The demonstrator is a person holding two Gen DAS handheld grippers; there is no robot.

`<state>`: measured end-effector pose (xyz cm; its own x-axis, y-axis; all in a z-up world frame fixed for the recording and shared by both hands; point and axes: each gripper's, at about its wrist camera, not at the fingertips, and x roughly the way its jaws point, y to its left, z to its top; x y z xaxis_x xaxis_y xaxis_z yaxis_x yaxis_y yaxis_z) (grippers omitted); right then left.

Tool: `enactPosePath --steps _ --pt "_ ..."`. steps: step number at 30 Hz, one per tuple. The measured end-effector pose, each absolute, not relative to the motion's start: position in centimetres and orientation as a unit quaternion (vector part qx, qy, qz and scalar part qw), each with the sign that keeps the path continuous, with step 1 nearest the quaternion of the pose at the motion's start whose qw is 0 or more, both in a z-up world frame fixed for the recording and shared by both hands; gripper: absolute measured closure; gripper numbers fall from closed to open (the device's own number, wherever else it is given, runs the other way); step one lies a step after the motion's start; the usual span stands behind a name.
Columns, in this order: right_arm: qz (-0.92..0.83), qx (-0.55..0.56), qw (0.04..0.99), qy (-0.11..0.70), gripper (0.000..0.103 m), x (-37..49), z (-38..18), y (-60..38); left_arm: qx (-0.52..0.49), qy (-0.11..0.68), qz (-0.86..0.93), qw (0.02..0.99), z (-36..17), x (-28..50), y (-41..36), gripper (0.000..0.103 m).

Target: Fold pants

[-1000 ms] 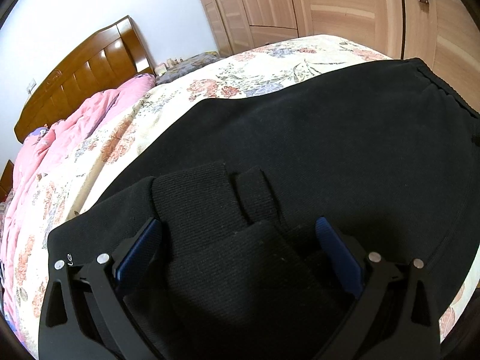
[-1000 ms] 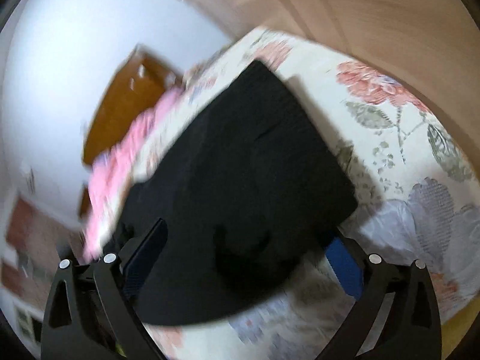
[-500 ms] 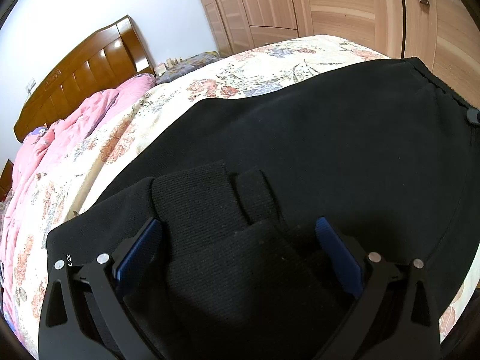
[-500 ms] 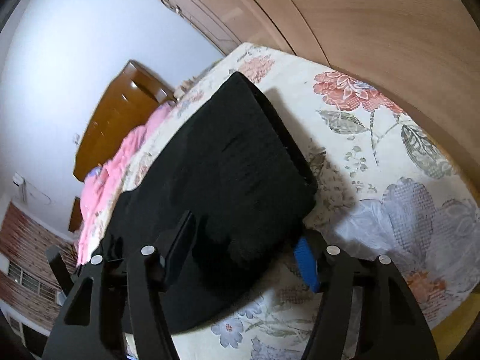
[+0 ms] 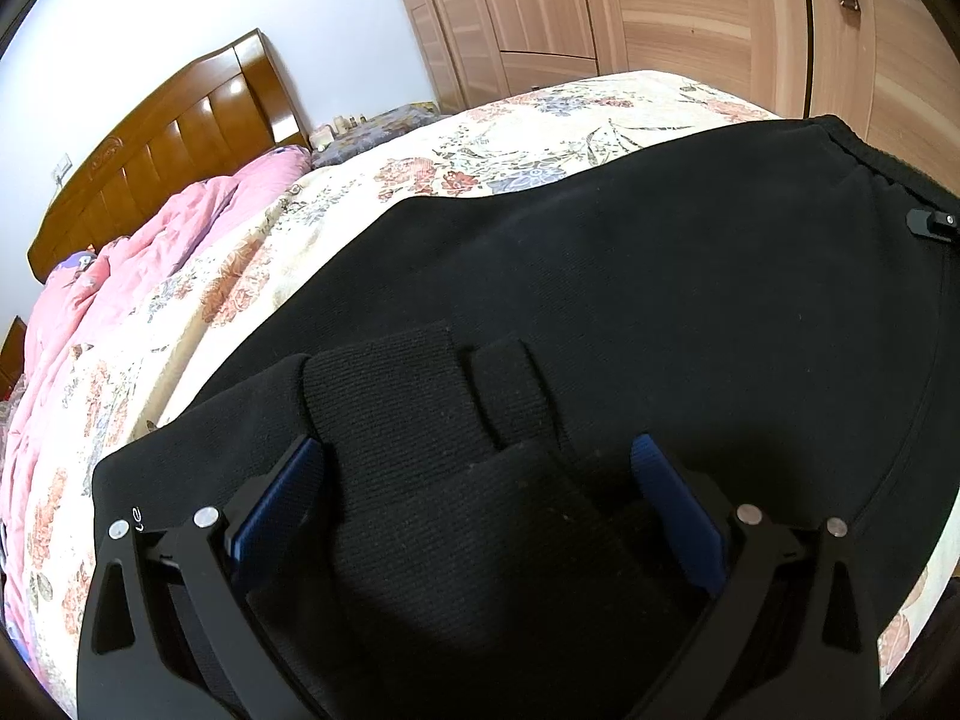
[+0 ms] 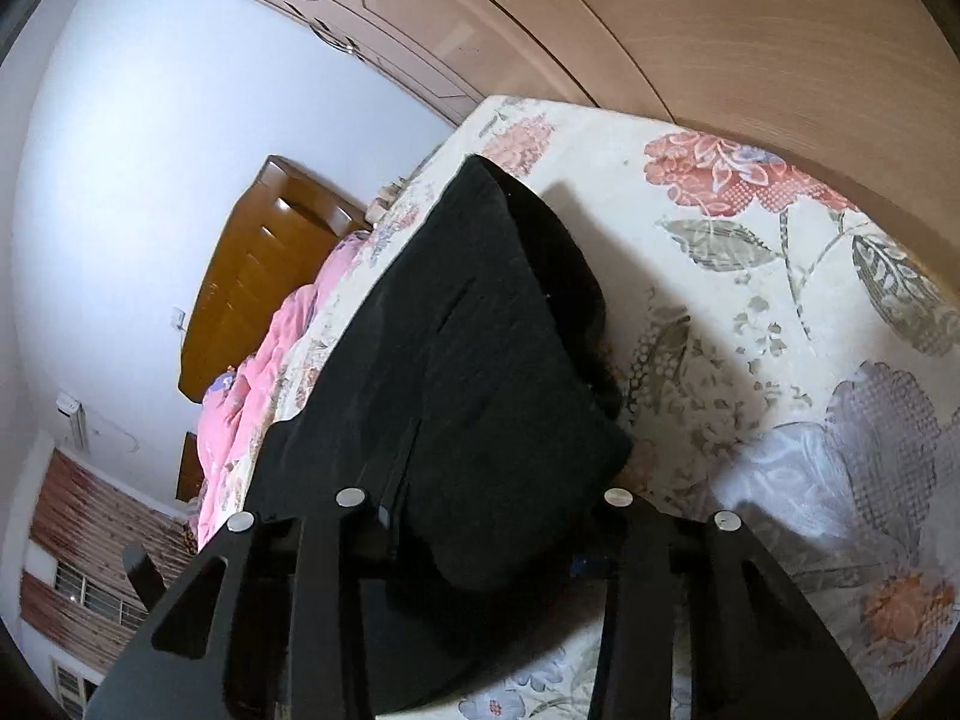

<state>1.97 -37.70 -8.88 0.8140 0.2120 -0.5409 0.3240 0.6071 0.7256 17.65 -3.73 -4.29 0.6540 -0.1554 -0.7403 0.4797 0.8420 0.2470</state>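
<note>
The black cloth pants look matt and slightly fuzzy, with ribbed knit cuffs that are coarser. The cream floral bedsheet is smooth cloth with a faint sheen, and the pink quilt is soft and crumpled. The brown wooden headboard is glossy varnish; the pale wood-grain wardrobe doors are duller, satin-like.

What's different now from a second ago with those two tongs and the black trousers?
The right tongs are closing around a corner of the black knit trousers; a second ago they gaped wide. The left tongs stayed open and unmoved over the ribbed cuffs.
</note>
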Motion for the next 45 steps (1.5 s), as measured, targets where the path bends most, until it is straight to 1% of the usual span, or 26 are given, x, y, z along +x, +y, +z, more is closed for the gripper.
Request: enactPosePath --steps 7,11,14,16,17,20,21,23,24,25,30,32,36,39,41,43,44,45 --pt "-0.039 0.426 0.855 0.292 0.067 1.5 -7.8 -37.0 0.216 0.377 -0.18 0.883 -4.2 17.7 -3.7 0.001" --pt "-0.046 0.411 0.864 0.288 0.067 1.5 -7.0 -36.7 0.204 0.377 -0.197 0.882 -2.4 16.9 -3.5 0.002" --pt "-0.052 0.399 0.871 0.283 0.067 1.7 -6.5 -36.3 0.158 0.335 -0.206 0.906 1.0 15.5 -1.0 0.002" --pt "-0.056 0.39 0.875 0.281 0.067 1.8 -6.2 -36.0 0.111 0.336 -0.187 0.916 1.9 16.2 2.0 0.002" --pt "-0.057 0.39 0.875 0.281 0.067 1.7 -6.2 -35.9 0.089 0.343 -0.173 0.919 1.8 16.6 3.5 0.002" --pt "-0.055 0.393 0.875 0.277 0.067 1.5 -6.1 -35.9 -0.027 0.396 -0.11 0.911 -0.3 18.3 11.1 0.002" --pt "-0.056 0.392 0.875 0.278 0.067 1.6 -6.1 -35.8 -0.046 0.408 -0.099 0.907 -1.0 18.4 12.5 0.002" --pt "-0.051 0.398 0.875 0.273 0.067 1.6 -6.0 -35.8 -0.031 0.44 -0.059 0.895 -3.3 18.9 14.3 0.002" --pt "-0.048 0.402 0.874 0.27 0.067 1.6 -5.9 -35.9 0.001 0.44 -0.052 0.896 -4.7 18.8 14.2 0.001" --pt "-0.043 0.405 0.873 0.267 0.067 1.6 -5.8 -35.9 0.029 0.41 -0.052 0.91 -4.8 18.1 13.7 0.001" --pt "-0.034 0.389 0.884 0.256 0.068 1.6 -4.4 -35.2 0.013 0.408 -0.03 0.912 -4.9 18.4 13.2 0.001" --pt "-0.025 0.346 0.904 0.252 0.068 2.0 -2.1 -33.4 0.014 0.407 -0.031 0.913 -4.9 18.4 13.2 0.001" --pt "0.051 0.172 0.958 0.223 0.069 3.6 4.7 -24.6 0.002 0.404 -0.047 0.914 -4.6 17.6 14.3 0.002" --pt "0.147 0.064 0.967 0.2 0.069 4.6 8.0 -15.7 -0.075 0.376 -0.08 0.92 -2.4 16.1 16.3 0.002" --pt "0.219 0.002 0.958 0.187 0.069 5.3 8.8 -9.1 -0.122 0.356 -0.088 0.922 -1.1 15.3 18.0 0.002" --pt "0.268 -0.054 0.942 0.195 0.069 6.0 8.2 -3.5 -0.147 0.341 -0.08 0.925 0.0 14.6 19.7 0.002" --pt "0.293 -0.104 0.927 0.208 0.069 6.4 6.7 0.6 -0.155 0.331 -0.067 0.928 0.6 13.9 21.0 0.002" --pt "0.304 -0.129 0.918 0.218 0.069 6.6 5.7 2.7 -0.157 0.326 -0.053 0.931 0.9 13.4 21.9 0.002"
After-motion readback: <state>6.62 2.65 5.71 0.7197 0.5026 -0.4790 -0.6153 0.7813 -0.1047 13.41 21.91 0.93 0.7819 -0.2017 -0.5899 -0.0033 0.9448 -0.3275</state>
